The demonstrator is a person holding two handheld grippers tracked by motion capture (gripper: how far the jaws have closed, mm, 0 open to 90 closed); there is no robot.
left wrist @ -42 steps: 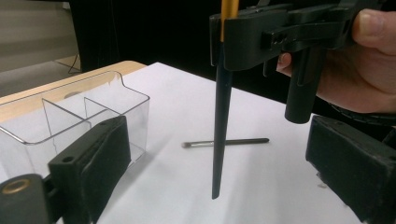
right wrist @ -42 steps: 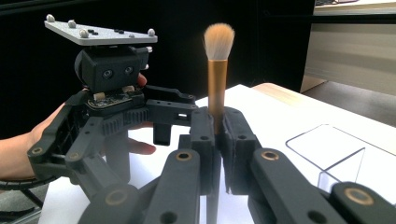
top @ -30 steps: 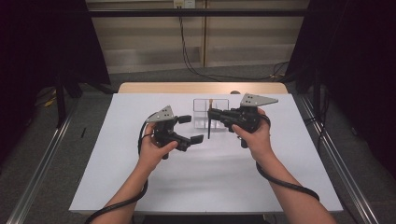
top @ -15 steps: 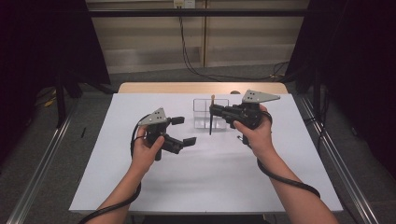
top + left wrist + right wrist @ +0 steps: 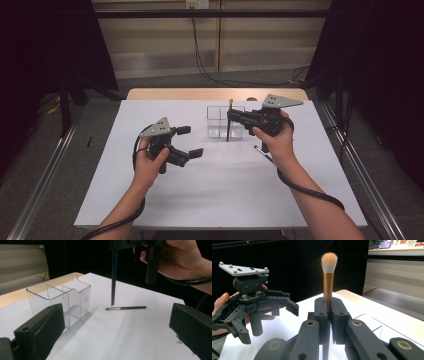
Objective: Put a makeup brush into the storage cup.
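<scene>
My right gripper (image 5: 234, 118) is shut on a makeup brush (image 5: 229, 125) and holds it upright, just in front of a clear divided organizer (image 5: 220, 116). The brush's orange bristles (image 5: 329, 262) and copper ferrule rise above the shut jaws (image 5: 328, 308). Its dark handle (image 5: 114, 277) points down, with the tip hanging a little above the table. A thin dark brush (image 5: 125, 307) lies flat on the white tabletop beside that tip, near my right hand (image 5: 261, 151). My left gripper (image 5: 191, 141) is open with nothing between its jaws, left of the organizer (image 5: 60, 300).
The white tabletop (image 5: 225, 190) spreads wide in front of both hands. A wooden strip (image 5: 170, 94) runs along the far edge. Cables trail from both grippers toward the near edge. Dark curtains stand at both sides, and metal rails run along the floor.
My left gripper has drifted left and back toward the person, still open. My right gripper, still holding the brush upright, has moved slightly right and up.
</scene>
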